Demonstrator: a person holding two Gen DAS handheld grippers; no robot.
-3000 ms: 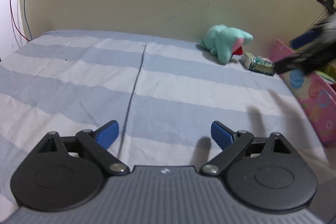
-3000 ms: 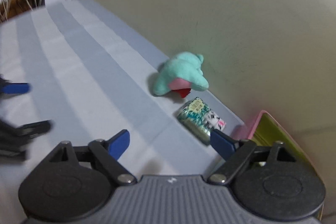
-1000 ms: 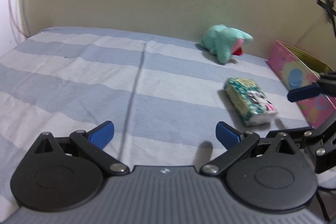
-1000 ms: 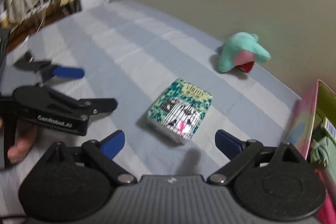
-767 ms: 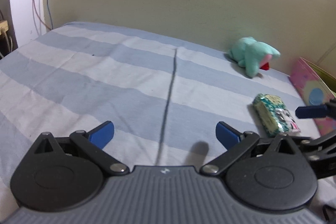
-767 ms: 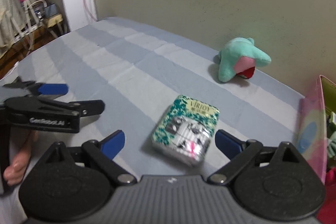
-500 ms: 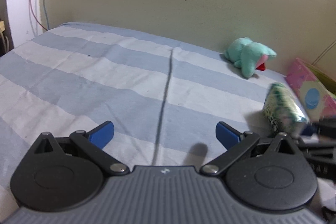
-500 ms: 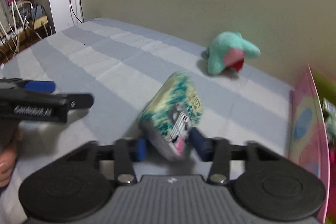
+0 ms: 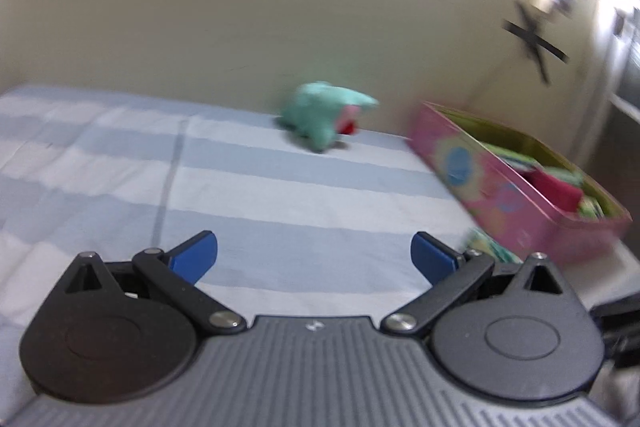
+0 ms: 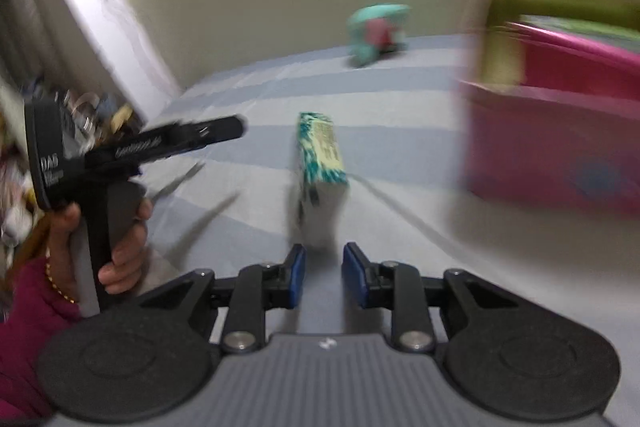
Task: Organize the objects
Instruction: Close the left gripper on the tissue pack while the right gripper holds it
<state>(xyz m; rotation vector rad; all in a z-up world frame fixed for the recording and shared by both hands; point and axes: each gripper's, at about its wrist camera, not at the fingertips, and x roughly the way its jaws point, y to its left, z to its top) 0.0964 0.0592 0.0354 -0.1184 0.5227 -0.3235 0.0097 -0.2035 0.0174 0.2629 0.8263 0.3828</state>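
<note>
Right wrist: jaws narrowed around tissue pack (image 10: pixel 320 163).

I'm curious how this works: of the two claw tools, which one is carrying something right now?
The right gripper: its blue fingers are pinched on the green patterned tissue pack, lifted off the bed. The left gripper has its fingers spread wide with nothing between them.

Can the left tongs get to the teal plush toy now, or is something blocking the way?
Probably yes. The left tongs are open and the plush toy lies ahead on the bed with nothing between.
</note>
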